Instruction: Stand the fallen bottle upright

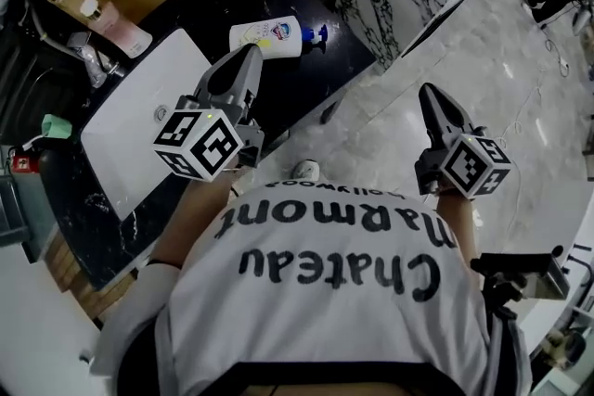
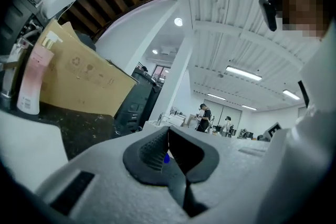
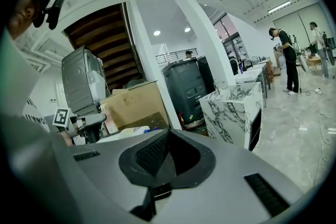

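The task has hardly begun. The white plastic bottle with a blue cap lies on its side on the black marbled bench, with its cap toward three o'clock. The left claw is clenched, with nothing between its jaws. It hangs near the bottle without touching it; the bottle is at about one o'clock from its tip. The right claw is also clenched and empty, well apart at four o'clock from the bottle, over the pale marble floor. As I judge it, reaching, grasping and raising the bottle are all left to do.
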A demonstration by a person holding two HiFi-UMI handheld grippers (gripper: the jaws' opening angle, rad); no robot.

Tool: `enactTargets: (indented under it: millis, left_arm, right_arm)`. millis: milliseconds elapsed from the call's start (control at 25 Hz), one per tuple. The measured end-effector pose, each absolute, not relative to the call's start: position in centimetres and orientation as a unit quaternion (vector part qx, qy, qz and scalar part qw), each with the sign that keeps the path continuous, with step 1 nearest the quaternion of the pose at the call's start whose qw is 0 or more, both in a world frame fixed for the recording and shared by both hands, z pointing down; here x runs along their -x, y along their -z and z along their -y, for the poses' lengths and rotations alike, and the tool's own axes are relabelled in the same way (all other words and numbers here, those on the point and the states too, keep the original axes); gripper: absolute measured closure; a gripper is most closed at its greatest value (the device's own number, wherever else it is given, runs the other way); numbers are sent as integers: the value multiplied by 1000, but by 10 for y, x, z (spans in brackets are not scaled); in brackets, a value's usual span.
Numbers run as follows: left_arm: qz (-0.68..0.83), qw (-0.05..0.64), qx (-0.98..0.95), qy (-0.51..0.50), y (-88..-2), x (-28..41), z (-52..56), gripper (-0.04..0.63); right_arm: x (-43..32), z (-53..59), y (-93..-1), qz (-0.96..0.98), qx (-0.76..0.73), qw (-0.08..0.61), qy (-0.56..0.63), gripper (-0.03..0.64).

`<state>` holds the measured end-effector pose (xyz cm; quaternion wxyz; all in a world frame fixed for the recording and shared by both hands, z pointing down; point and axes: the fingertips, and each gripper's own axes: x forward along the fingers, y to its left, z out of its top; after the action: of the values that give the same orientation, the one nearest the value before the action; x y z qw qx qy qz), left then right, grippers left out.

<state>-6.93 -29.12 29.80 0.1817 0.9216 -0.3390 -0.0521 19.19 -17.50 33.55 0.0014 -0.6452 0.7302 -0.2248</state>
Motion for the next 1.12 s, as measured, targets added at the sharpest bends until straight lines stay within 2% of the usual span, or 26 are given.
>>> enactTargets:
  millis: [800, 1120]
  left_arm:
    - [273, 136, -950, -67, -329, 21, 361, 578]
    - [277, 37, -953, -119, -325, -4, 364, 578]
  right_arm:
    - [-208, 259, -367, -730, 634, -33, 253, 603]
    - [-229, 308, -369, -770, 583, -40, 256, 603]
